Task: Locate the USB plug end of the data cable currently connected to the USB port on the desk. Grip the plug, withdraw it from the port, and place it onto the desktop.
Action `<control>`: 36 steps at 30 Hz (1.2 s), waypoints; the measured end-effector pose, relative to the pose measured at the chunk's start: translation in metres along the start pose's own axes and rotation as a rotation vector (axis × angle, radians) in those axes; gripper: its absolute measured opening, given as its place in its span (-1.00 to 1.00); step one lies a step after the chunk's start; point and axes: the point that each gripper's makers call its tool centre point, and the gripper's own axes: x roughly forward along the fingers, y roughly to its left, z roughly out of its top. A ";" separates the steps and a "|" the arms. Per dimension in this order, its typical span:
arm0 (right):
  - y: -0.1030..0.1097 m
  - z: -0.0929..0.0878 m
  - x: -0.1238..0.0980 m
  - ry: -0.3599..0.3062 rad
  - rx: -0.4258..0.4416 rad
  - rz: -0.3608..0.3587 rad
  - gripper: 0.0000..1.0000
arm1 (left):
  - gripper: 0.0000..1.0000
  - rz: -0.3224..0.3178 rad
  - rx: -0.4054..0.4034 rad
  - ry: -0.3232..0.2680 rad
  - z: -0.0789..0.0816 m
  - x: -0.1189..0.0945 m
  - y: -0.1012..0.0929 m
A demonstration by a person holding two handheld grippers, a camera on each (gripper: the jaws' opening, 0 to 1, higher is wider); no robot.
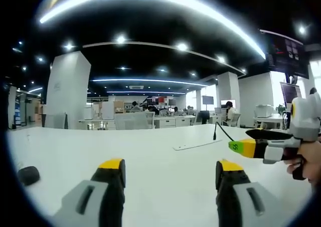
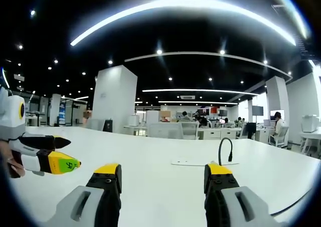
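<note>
A flat white port plate [image 1: 196, 145] [image 2: 198, 163] lies in the white desk [image 1: 150, 147] [image 2: 150, 152]. A black USB plug [image 1: 215, 135] [image 2: 230, 157] stands upright in its right end, and its thin black cable [image 1: 224, 133] [image 2: 223, 141] arcs away from the top. My left gripper [image 1: 171, 167] is open over the near desk, well short of the plate and holding nothing. My right gripper [image 2: 163, 171] is open too, just short of the plate. The right gripper [image 1: 247, 141] comes into the left gripper view from the right, close to the cable.
A small dark object [image 1: 28, 175] rests on the desk at the far left. Another dark cable [image 2: 292, 204] runs along the desk at the lower right. My left gripper [image 2: 70, 154], held by a hand, enters the right gripper view. Office desks, chairs and seated people lie beyond.
</note>
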 end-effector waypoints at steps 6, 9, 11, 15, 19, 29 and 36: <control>0.001 0.000 0.000 0.001 0.000 0.002 0.34 | 0.49 0.000 -0.007 -0.002 0.000 0.000 0.000; 0.001 0.000 0.000 0.000 0.000 0.001 0.34 | 0.49 0.000 -0.013 -0.007 0.001 0.000 0.000; 0.001 0.000 0.000 0.001 0.000 0.001 0.34 | 0.50 -0.002 -0.017 -0.010 0.002 0.000 0.000; 0.001 -0.001 0.000 0.003 -0.001 0.001 0.34 | 0.50 -0.004 -0.022 -0.014 0.003 0.000 0.000; 0.001 -0.001 0.001 0.004 -0.003 0.002 0.34 | 0.51 -0.007 -0.026 -0.020 0.004 0.000 -0.001; 0.001 -0.002 0.001 0.004 0.000 0.004 0.34 | 0.53 -0.020 -0.020 -0.024 0.005 0.000 -0.004; 0.000 -0.001 0.000 0.001 0.003 0.006 0.34 | 0.54 -0.021 -0.023 -0.030 0.006 0.000 -0.005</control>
